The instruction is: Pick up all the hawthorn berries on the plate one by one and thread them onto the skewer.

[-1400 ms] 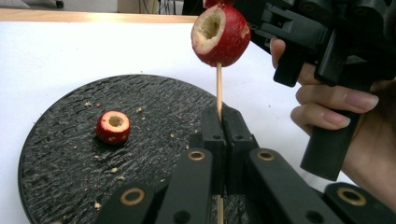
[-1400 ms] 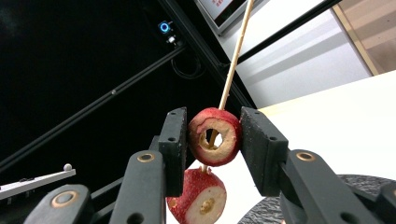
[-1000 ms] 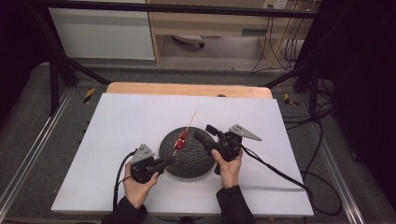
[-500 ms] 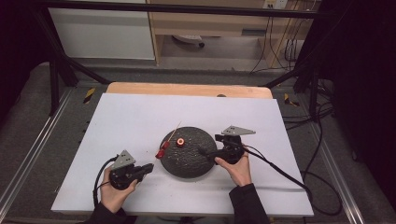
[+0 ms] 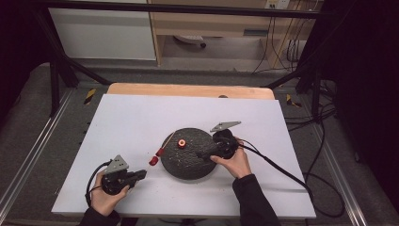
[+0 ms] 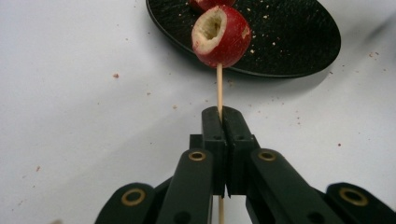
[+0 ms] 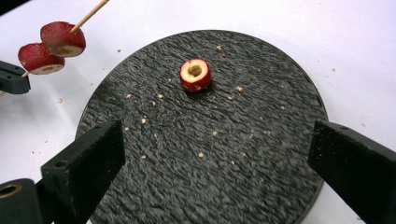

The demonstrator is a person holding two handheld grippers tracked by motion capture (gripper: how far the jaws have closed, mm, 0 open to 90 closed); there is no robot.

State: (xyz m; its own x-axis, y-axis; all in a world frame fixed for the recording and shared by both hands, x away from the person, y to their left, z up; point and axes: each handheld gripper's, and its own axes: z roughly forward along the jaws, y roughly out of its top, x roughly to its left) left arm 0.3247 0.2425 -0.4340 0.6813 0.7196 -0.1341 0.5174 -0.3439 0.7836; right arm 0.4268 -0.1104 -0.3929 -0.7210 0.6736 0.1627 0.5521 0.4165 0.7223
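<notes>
So the white table (image 5: 141, 117) carries the black slate plate (image 5: 188, 162) near its front edge; one cored red fruit (image 5: 181, 144) lies on the plate, off the wooden skewer (image 6: 218, 88). My left gripper (image 5: 139, 174) pinches that skewer, left of the plate. Two fruits (image 7: 51, 50) remain threaded, and my right gripper (image 7: 215, 154), jaws just opened wide, hovers empty over the plate.

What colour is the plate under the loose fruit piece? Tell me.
The round plate is black with a rough, slate-like texture, speckled with pale crumbs; it shows best in the right gripper view.
</notes>
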